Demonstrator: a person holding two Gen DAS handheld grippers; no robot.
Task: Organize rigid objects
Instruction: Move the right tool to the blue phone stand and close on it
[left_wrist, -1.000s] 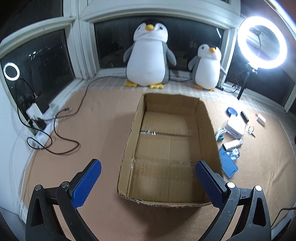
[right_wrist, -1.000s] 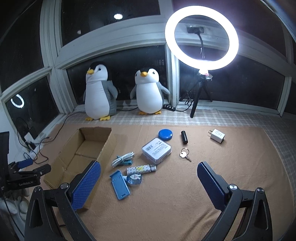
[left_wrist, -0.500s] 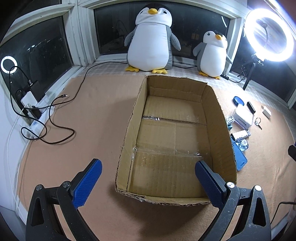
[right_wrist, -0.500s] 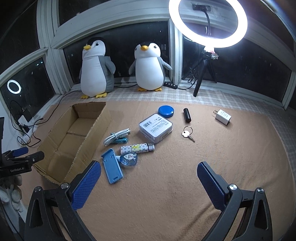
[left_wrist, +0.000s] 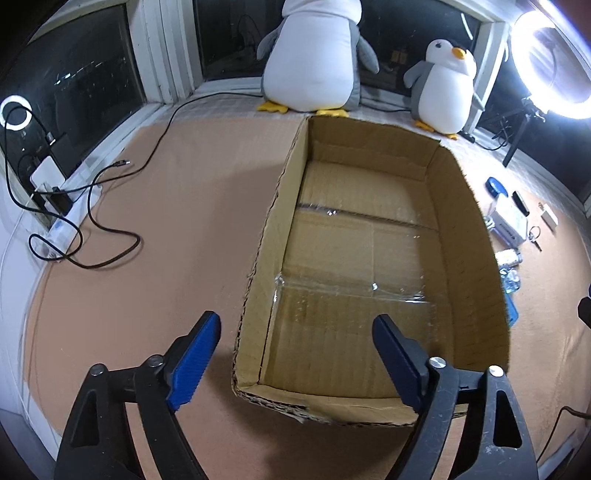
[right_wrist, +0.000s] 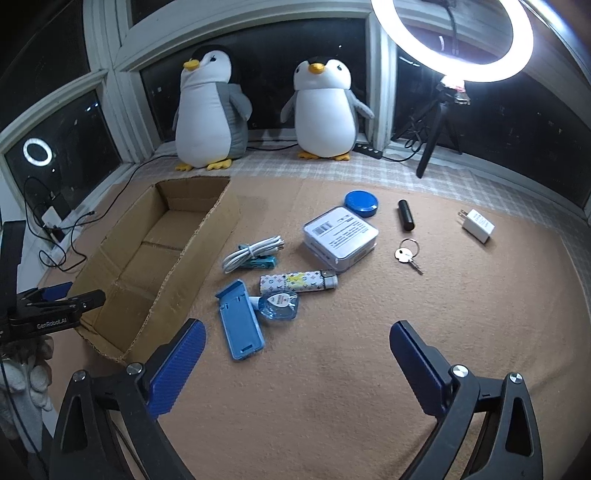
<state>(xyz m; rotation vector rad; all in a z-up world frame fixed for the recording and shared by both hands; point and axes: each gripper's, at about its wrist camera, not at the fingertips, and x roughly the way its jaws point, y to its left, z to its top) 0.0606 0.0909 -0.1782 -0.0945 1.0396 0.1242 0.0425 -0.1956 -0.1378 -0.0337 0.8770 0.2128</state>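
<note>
Plainly, nothing had yet gone into the cardboard box (left_wrist: 369, 236); its taped floor lay bare in the left wrist view, so the sorting looked to be at its very start. The left gripper (left_wrist: 295, 354) hung over the box's near left corner, its blue pads spread wide with nothing between them; one pad sat outside the left wall, the other over the inside. The right gripper (right_wrist: 295, 365) was likewise wide open and empty, poised above bare mat near the clutter. The things to be tidied lay on the mat just right of the box: a light blue phone stand (right_wrist: 240, 321) nearest, touching a small clear bottle (right_wrist: 279, 304); a patterned lighter (right_wrist: 299, 281) just beyond; a coiled white cable (right_wrist: 253, 253) beside the box wall; a white tin (right_wrist: 340, 234), a blue round lid (right_wrist: 361, 203), a black cylinder (right_wrist: 406, 215), a key (right_wrist: 406, 255) and a white charger plug (right_wrist: 478, 225) farther off. The likely next move was for the right gripper to descend on the phone stand, closing across its narrow width; since it lay flat, the pads would need to reach the mat.
</note>
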